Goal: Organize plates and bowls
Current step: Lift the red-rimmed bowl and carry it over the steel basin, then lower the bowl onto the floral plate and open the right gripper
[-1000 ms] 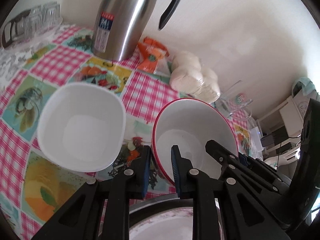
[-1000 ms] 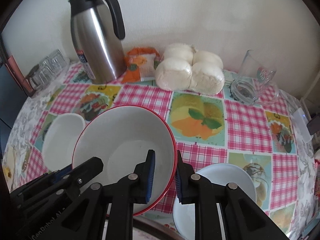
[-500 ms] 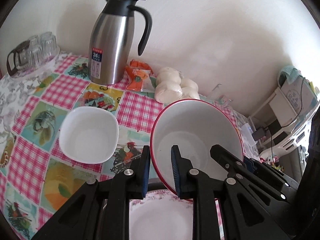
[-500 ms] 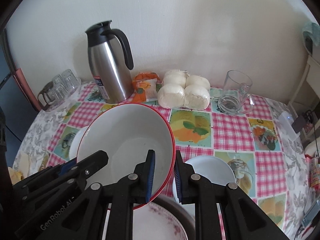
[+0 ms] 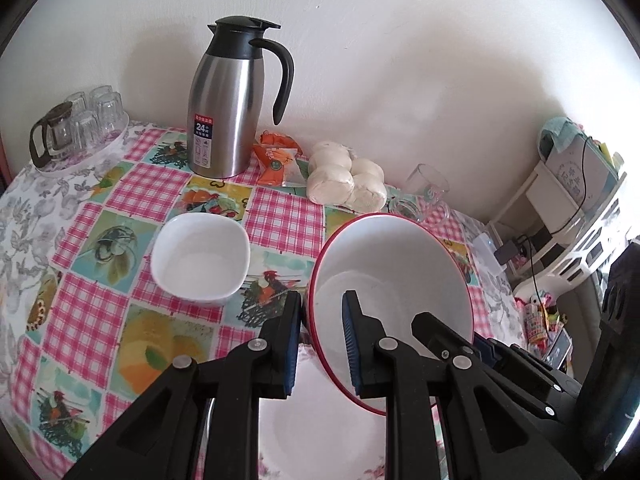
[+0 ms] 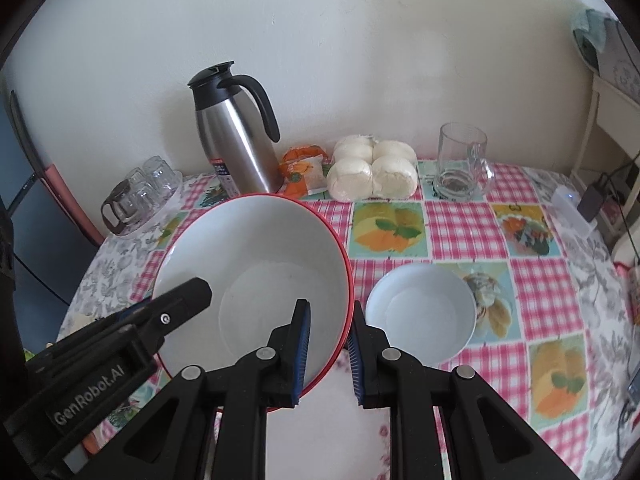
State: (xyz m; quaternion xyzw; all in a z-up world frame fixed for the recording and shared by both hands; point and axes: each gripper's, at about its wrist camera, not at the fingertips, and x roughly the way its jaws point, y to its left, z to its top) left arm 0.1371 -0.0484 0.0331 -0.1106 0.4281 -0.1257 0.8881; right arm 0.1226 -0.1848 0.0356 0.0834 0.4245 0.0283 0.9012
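- Left gripper [image 5: 320, 344]: fingers nearly closed, clamped on the left rim of the red-rimmed bowl [image 5: 390, 280]; one pad outside the wall, one inside.
- Right gripper [image 6: 329, 354]: same narrow gap, pinching the bowl's right rim [image 6: 256, 280]; left pad inside, right pad outside.
- Bowl: held by both grippers, lifted off the table and tilted, opening toward the cameras. White inside, nothing in it.
- Under the bowl, at the near table edge: a white plate w/ pink floral border [image 5: 320, 436], partly hidden by gripper arms; also seen in right view [image 6: 332, 432].
- Square white dish [image 5: 201, 258]: on the table left of the bowl, apart from it.
- Round pale bowl [image 6: 420, 314]: on the table just right of the right gripper; not touching the red-rimmed bowl.
- Table [image 6: 460, 224]: covered w/ pink-check cloth w/ fruit panels.
- Far side, by the wall: steel thermos jug [image 5: 230, 108] w/ black handle; orange snack packet [image 5: 276, 160] beside it; bag of white buns [image 6: 372, 170]; glass mug [image 6: 460, 168] further right.
- Far left corner: tray of upturned glasses [image 5: 80, 128].
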